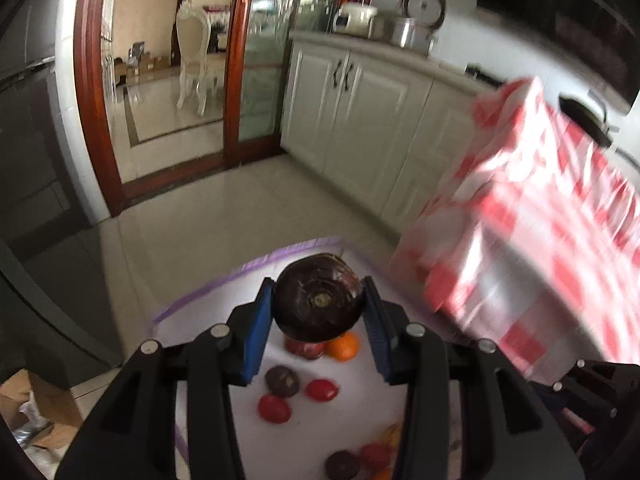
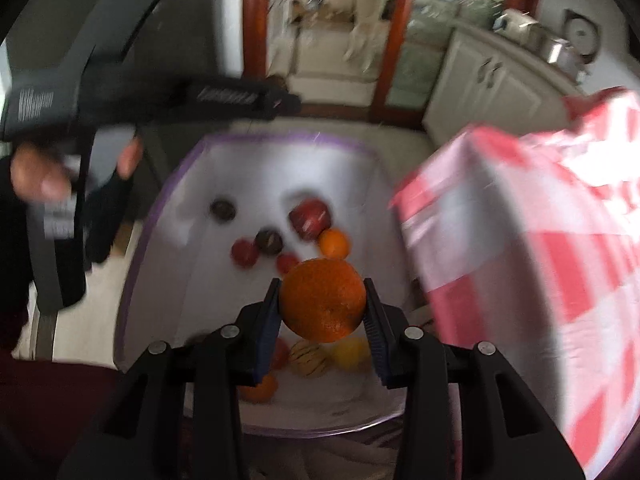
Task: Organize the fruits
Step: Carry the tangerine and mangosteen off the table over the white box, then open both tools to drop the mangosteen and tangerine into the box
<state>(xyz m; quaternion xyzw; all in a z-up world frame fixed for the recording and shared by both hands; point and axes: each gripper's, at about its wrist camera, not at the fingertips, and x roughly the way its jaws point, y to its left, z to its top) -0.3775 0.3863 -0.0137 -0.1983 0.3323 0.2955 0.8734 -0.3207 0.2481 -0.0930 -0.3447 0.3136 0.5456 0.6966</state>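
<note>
My left gripper point(image 1: 319, 306) is shut on a dark purple round fruit point(image 1: 319, 297) and holds it high above a white table with a purple rim point(image 1: 224, 284). My right gripper point(image 2: 322, 306) is shut on an orange point(image 2: 322, 300), also above the table point(image 2: 256, 172). On the table lie several fruits: a red apple point(image 2: 311, 218), a second orange point(image 2: 334, 243), dark purple fruits point(image 2: 269, 241), small red fruits point(image 2: 244, 253), a striped yellow fruit point(image 2: 308, 356). The left gripper also shows blurred at upper left in the right wrist view point(image 2: 276, 98).
A large red-and-white checked bag point(image 2: 520, 248) stands at the table's right side; it also shows in the left wrist view point(image 1: 532, 216). White kitchen cabinets point(image 1: 360, 120) and a wood-framed glass door point(image 1: 240, 80) lie beyond. A cardboard box point(image 1: 36, 412) sits on the floor at left.
</note>
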